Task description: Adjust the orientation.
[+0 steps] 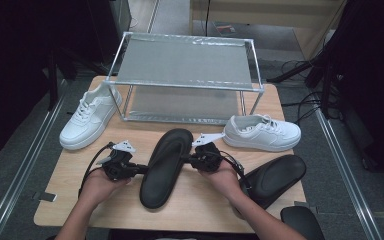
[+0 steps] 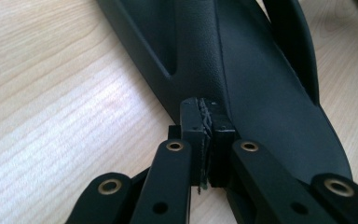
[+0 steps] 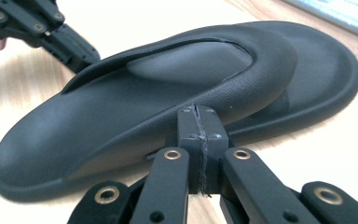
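**Tech 1:** Overview from the high view first. State positions.

**Tech 2:** Black flip-flop [image 1: 166,167] lies near the middle of the wooden table [image 1: 80,205], toward the front edge, toe pointing at the metal rack [image 1: 185,80] along the back edge. Left gripper [image 1: 139,169] meets the flip-flop's left side; right gripper [image 1: 186,159] meets its right side. Second black flip-flop [image 1: 275,179] sits at the front right corner, partly over the edge. One white sneaker [image 1: 87,120] lies by the left edge, another white sneaker [image 1: 262,133] by the right edge, just in front of the rack.

**Tech 1:** Left gripper view. Jaw condition?

**Tech 2:** Jaws fully together, pads pressed face to face. The tips [image 2: 207,123] touch the flip-flop [image 2: 261,84] at the base of its strap. Whether any strap material is pinched between the pads, I cannot tell.

**Tech 1:** Right gripper view?

**Tech 2:** Same condition: jaws closed tight, no gap. The tips [image 3: 198,123] sit against the strap edge of the flip-flop [image 3: 121,112]. The left gripper [image 3: 81,56] shows beyond, touching the far side of the strap. The flip-flop rests flat on the table.
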Available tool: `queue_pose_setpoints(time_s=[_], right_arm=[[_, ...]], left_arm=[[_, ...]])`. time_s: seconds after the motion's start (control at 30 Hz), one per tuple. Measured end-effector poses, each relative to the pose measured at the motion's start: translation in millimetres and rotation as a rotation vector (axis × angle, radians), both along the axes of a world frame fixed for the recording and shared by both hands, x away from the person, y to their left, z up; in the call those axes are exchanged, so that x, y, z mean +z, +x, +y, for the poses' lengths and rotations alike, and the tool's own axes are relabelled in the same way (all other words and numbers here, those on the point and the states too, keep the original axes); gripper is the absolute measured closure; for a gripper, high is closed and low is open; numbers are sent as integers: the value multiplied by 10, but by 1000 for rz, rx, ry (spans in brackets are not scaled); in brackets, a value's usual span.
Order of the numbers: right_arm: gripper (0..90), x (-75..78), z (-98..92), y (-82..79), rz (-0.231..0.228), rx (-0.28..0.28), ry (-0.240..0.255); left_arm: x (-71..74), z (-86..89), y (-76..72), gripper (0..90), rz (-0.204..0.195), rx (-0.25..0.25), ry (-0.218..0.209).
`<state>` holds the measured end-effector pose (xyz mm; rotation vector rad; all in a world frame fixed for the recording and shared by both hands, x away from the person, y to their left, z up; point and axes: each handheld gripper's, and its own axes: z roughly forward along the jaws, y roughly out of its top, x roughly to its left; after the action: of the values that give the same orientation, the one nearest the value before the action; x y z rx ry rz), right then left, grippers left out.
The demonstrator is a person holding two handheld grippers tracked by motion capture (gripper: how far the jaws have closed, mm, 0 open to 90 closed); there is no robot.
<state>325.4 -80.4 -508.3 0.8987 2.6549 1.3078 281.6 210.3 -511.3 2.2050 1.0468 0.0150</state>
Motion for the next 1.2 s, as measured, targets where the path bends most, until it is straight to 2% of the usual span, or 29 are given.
queue_pose_setpoints(time_s=[0.1, 0.2, 0.3, 0.4, 0.5, 0.53, 0.6, 0.67, 0.7, 0.73, 0.77, 0.93, 1.07, 1.2], right_arm=[[900, -9, 51, 16, -9, -6, 6], [900, -14, 68, 37, 26, -17, 29], [900, -24, 88, 78, 50, -13, 48], [900, -26, 120, 86, 29, -3, 38], [852, -5, 104, 98, 11, 1, 21], [808, 1, 83, 109, 13, 8, 27], [794, 23, 36, 118, 18, 15, 49], [753, 56, -7, 116, -1, 18, 49], [753, 56, -7, 116, -1, 18, 49], [695, 90, -54, 93, -32, 16, 45], [677, 96, -70, 87, -36, 19, 41], [575, 119, -172, 51, -37, 39, 32], [522, 153, -251, 6, -59, 46, 36], [516, 182, -322, -26, -47, 43, 30]], left_arm=[[3, 8, -36, 890, 5, 14, 4], [15, 15, -69, 884, 9, 39, -10], [43, 18, -103, 879, -12, 42, -15], [35, 39, -97, 862, -10, 48, -20], [32, 75, -81, 796, -16, 58, -40], [40, 81, -79, 777, -20, 64, -53], [57, 81, -82, 745, -39, 72, -70], [81, 56, -90, 709, -48, 70, -90], [81, 56, -90, 675, -48, 70, -90], [87, 36, -92, 660, -55, 64, -83], [89, 24, -91, 644, -58, 60, -78], [107, 3, -52, 492, -73, 71, -80], [117, 5, -3, 387, -83, 77, -95], [140, 1, 60, 357, -78, 58, -101]])
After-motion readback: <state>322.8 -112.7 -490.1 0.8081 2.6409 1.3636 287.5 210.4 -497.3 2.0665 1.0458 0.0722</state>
